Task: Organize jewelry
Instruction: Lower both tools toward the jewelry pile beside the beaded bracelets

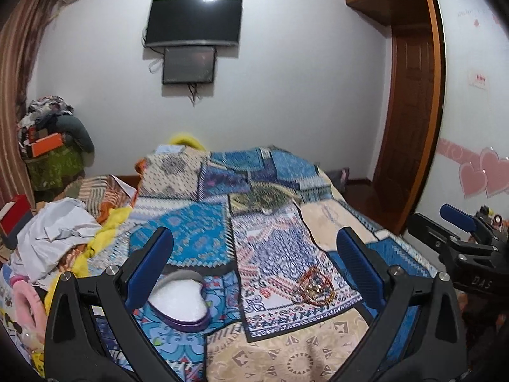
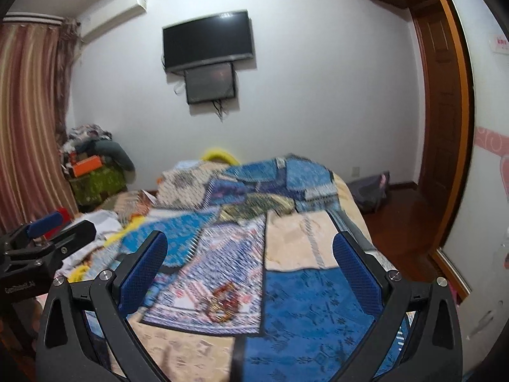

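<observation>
A bed [image 1: 318,350] under patchwork quilt carries a heart-shaped box [image 1: 181,302], tangled bangles [image 1: 313,288] and crumpled paper [image 1: 54,232].

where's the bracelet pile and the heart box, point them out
bracelet pile [image 1: 315,288], left wrist view, on the tangle of red and gold rings
heart box [image 1: 183,302], left wrist view, on its white lining

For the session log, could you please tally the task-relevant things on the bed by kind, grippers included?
Heart-shaped boxes: 1, purple-rimmed heart-shaped box, open, white lining.
Jewelry piles: 1, tangled pile of bangles; single pieces too blurred to count.
Grippers: 2, left gripper and right gripper, both open and empty.
Total: 4.
</observation>
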